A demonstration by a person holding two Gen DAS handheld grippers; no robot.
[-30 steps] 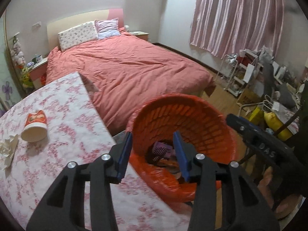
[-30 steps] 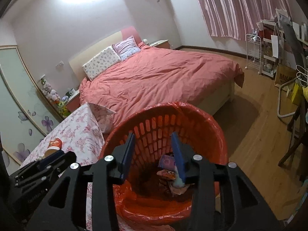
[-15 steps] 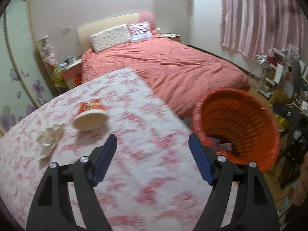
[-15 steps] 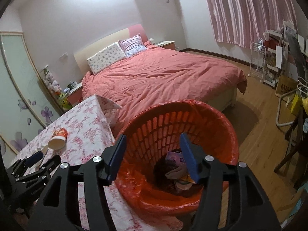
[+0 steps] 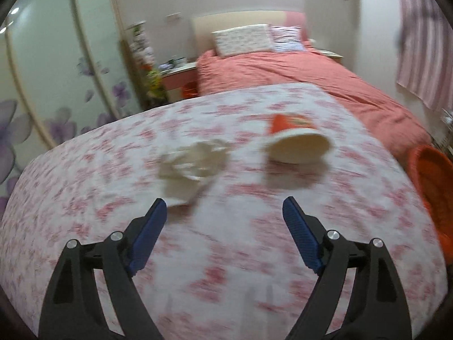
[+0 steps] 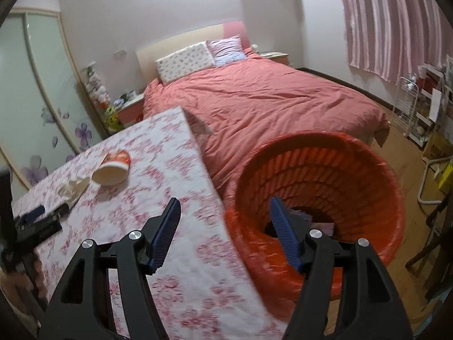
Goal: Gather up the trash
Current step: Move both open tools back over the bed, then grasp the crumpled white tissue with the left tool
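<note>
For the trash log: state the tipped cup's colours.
Red outside, cream-white inside, seen best in the left wrist view: paper cup.

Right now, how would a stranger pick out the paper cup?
Find the table with the pink floral cloth before the bed. The red-and-white paper cup lies tipped on its side there, open mouth showing, right of the crumpled white tissue, which is flat and shapeless.

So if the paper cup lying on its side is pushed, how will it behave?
The paper cup probably rolls, since it lies on its side on the tablecloth. Its body tapers, so it would likely curve rather than go straight. It looks empty and thin, so probably light and easily crushed.
</note>
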